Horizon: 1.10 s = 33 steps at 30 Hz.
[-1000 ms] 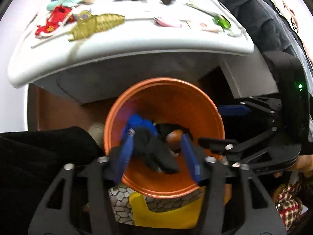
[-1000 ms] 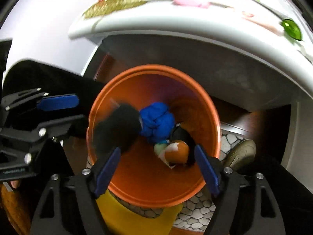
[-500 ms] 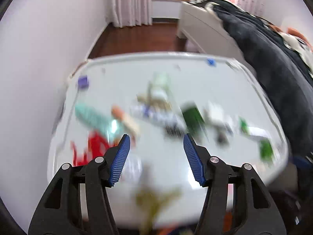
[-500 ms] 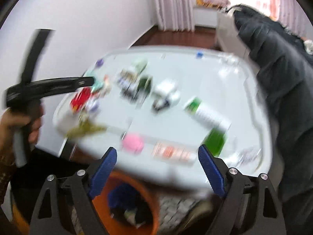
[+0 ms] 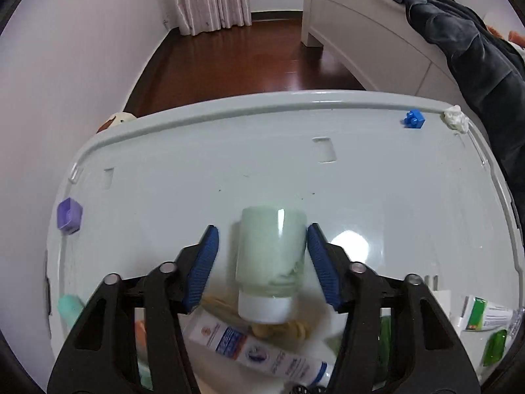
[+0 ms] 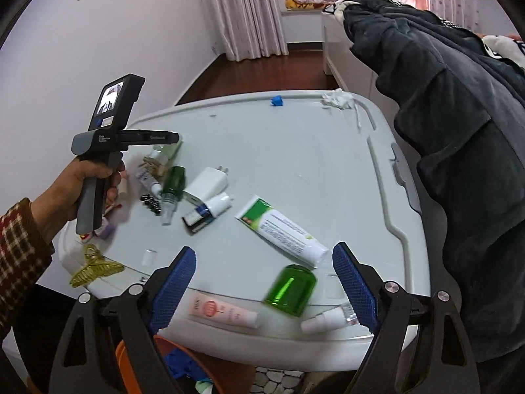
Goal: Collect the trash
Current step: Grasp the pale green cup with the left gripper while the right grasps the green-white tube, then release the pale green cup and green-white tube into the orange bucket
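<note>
A pale green bottle (image 5: pixel 270 252) with a white cap lies on the white table (image 5: pixel 328 180). My left gripper (image 5: pixel 262 229) straddles it and its jaws are closing. The right pad is at the bottle's side, while a gap remains at the left pad. In the right wrist view a hand holds the left gripper (image 6: pixel 170 141) over that bottle (image 6: pixel 164 151). My right gripper (image 6: pixel 265 251) hangs open above the table's near edge, over a bright green bottle (image 6: pixel 290 290), holding nothing. The orange bin (image 6: pixel 131 361) sits below the edge with blue trash in it.
Scattered on the table are a green-white tube (image 6: pixel 282 229), a pink tube (image 6: pixel 223 312), a dark green bottle (image 6: pixel 172 184), a white charger (image 6: pixel 206 182) and a yellow hair claw (image 6: pixel 95 266). A tissue wad (image 6: pixel 338 98) and a blue brick (image 6: pixel 276 100) lie at the far edge. A dark coat (image 6: pixel 459 131) hangs at the right.
Both grippers have come up from over the orange bin to above the table. The left one now straddles the pale green bottle with narrower jaws.
</note>
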Each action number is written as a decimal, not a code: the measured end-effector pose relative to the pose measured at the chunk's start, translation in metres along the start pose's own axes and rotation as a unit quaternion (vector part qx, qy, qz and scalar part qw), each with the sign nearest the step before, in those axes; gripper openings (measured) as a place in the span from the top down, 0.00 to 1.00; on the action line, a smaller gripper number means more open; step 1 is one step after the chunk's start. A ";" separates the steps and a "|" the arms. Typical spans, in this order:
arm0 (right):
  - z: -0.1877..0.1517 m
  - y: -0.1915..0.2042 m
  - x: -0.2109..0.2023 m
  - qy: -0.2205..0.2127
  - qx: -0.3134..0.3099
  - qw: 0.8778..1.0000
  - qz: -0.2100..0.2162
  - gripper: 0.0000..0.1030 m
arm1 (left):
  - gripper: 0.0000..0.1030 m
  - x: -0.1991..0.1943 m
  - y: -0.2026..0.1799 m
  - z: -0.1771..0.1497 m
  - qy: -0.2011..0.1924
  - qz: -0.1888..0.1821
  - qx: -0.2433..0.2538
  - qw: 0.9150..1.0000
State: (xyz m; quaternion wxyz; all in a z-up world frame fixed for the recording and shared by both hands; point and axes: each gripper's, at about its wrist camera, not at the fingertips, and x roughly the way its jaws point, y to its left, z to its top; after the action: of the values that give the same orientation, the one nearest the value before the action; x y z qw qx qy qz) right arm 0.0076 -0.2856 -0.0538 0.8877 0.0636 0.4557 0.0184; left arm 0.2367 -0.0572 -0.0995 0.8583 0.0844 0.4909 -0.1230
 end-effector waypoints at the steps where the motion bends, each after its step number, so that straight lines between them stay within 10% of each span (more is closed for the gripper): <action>1: 0.001 -0.002 -0.001 -0.001 -0.004 1.000 -0.007 0.19 | 0.59 0.000 -0.001 -0.001 -0.004 0.002 0.003 1.000; 13: 0.024 0.011 0.073 0.076 -0.198 0.976 -0.041 0.30 | 0.59 -0.077 0.010 -0.022 -0.061 -0.031 -0.029 0.997; 24: 0.018 0.007 0.106 0.110 -0.196 0.974 -0.028 0.63 | 0.59 -0.125 -0.006 -0.060 -0.086 -0.073 -0.021 0.993; 33: 0.019 0.020 0.084 0.087 -0.178 0.980 -0.028 0.69 | 0.59 -0.142 -0.030 -0.097 -0.082 -0.089 0.004 0.993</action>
State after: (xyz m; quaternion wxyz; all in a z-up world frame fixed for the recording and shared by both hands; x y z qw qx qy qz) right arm 0.0726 -0.2597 -0.1078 0.8418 -0.1098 0.5226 0.0794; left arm 0.0791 -0.0418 -0.0262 0.8811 0.0336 0.4238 -0.2071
